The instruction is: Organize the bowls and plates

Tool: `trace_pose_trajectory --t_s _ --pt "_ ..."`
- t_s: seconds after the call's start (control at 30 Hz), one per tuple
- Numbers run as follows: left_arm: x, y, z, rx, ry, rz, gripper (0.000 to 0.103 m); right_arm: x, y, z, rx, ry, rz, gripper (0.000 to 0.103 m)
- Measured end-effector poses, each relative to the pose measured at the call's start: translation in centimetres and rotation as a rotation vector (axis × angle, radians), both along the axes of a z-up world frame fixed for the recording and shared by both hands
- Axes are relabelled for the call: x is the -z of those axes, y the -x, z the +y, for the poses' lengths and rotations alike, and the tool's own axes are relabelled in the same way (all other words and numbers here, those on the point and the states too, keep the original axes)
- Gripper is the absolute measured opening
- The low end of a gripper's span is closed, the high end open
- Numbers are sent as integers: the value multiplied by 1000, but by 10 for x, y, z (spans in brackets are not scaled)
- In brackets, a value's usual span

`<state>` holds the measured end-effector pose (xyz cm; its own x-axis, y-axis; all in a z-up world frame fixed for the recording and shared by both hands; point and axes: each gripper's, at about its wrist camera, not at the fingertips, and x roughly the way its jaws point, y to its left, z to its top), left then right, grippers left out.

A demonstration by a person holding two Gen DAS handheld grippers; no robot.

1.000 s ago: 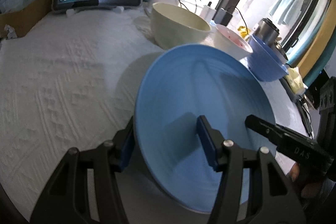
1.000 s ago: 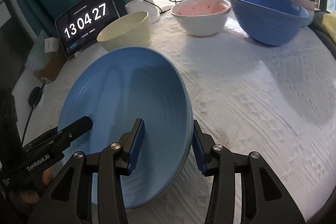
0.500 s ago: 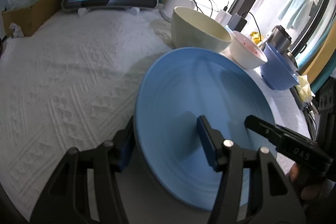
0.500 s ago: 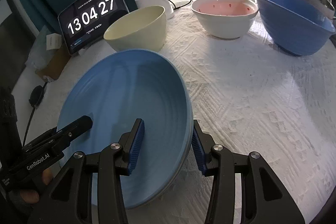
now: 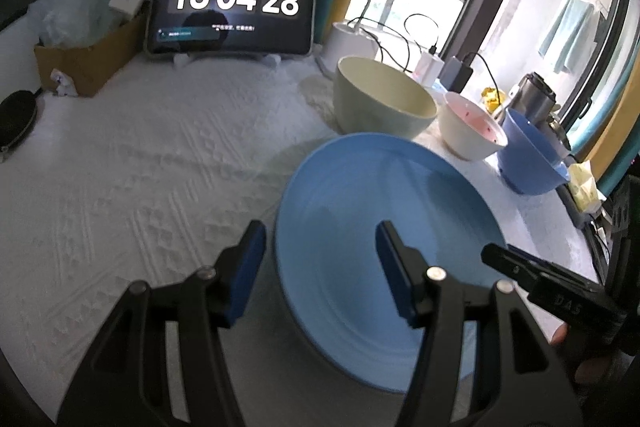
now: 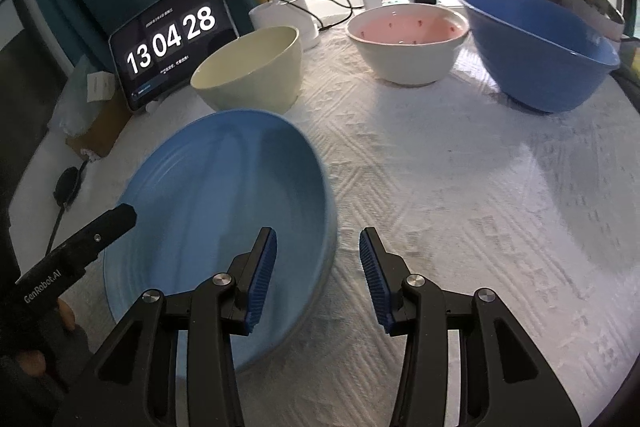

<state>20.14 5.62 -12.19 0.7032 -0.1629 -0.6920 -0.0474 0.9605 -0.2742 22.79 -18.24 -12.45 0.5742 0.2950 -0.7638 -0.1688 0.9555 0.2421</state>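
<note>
Tablet (image 5: 232, 1) reads 13 04 28; left tool (image 6: 72, 263) reads GenRobot.AI.

The left gripper (image 5: 320, 267) is seen with its jaws parted astride the near rim of the light blue plate (image 5: 384, 227), neither pad touching it. At 1 o'clock a cream bowl (image 5: 380, 103), pink-lined bowl (image 5: 470, 135) and dark blue bowl (image 5: 528, 159) are lined up. At 11 o'clock a tablet (image 5: 232, 1) reading 13 04 28 is propped.

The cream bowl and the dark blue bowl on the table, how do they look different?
The cream bowl is pale yellow with steep, nearly straight walls; the dark blue bowl is deep blue, wider and flares outward. The cream bowl stands nearest the clock tablet, the dark blue bowl at the row's far end. Both are upright and empty.
</note>
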Motion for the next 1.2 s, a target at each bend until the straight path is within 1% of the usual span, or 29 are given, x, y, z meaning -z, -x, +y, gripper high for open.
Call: trace_pose_trajectory --t_s 0.37,0.57,0.8,1.2 --pt "-11 6 -10 -65 -51 -1 60 -11 17 -31 37 -22 -26 47" --pt "-22 16 -19 -87 -82 -46 60 -15 21 -47 54 -36 -39 47" --pt "-37 20 -40 -46 -84 -87 60 -21 28 -68 70 -55 -59 47" --pt "-51 15 -97 68 -103 -118 60 -33 37 -111 124 -70 -95 47"
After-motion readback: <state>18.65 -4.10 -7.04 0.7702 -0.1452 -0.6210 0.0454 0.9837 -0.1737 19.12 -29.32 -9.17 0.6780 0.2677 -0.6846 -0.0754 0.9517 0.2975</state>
